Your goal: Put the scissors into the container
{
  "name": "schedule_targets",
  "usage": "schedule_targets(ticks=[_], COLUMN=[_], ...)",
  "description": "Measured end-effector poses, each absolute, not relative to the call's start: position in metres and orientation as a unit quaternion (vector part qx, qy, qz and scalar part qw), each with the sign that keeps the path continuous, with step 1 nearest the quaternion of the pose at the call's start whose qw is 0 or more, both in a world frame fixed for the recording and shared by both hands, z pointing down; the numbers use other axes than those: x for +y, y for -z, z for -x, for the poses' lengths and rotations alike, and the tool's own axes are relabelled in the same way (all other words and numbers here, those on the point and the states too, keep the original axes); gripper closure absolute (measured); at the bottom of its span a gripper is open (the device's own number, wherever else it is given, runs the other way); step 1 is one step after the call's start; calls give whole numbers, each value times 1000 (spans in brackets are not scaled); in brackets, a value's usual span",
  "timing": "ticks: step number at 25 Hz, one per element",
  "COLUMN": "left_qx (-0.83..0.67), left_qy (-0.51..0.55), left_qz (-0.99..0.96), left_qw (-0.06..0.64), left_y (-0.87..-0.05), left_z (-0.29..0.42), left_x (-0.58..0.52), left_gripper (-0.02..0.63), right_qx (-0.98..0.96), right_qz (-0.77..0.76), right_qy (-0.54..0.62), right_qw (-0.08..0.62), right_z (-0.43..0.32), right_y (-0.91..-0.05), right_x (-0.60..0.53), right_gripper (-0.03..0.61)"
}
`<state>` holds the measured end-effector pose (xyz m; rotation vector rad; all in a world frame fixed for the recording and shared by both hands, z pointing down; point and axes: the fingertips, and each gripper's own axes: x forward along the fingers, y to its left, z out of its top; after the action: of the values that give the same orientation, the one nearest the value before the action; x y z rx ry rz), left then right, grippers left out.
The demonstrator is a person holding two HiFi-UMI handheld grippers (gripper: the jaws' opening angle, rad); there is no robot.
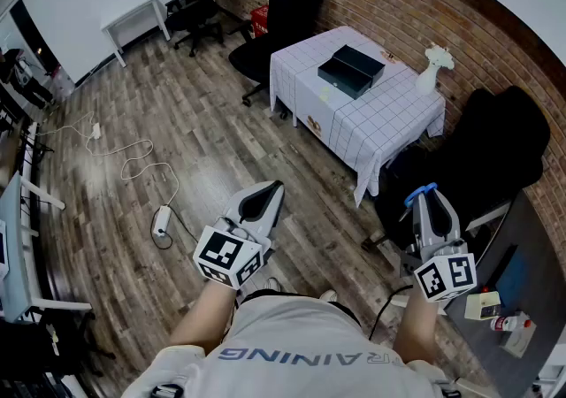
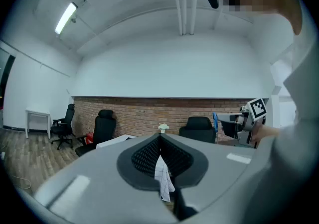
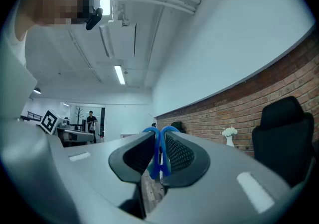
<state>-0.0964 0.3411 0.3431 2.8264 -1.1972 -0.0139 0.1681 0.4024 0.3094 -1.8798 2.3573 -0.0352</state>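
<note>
Blue scissors are pinched between the jaws of your right tool. Your left tool is pressed together on nothing. I judge this the carrying step. The black container sits on the checked table, well apart from you, so next you must approach and bring the scissors above it.
</note>
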Motion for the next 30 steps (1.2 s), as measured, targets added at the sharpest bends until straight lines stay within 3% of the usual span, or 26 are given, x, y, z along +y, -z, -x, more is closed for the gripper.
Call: schedule_targets(ticks=[12,19,30], left_qx=[-379,-367,-369], left_qy=[11,21,25], left_qz=[-925,-928,-927], left_qw=[42,55,67], left_y=[-345,-346,-368], left_z=[125,164,209], left_x=[327,312,274], left_gripper=[614,614,614], right_qx=[772,761,767], right_qz=[634,644,641], right_qy=[3,1,1], right_qw=[51,84,37], right_z=[-138,-111,-59], right_y=[-307,-299,-314], right_x=[393,384,326], right_gripper=[492,491,489])
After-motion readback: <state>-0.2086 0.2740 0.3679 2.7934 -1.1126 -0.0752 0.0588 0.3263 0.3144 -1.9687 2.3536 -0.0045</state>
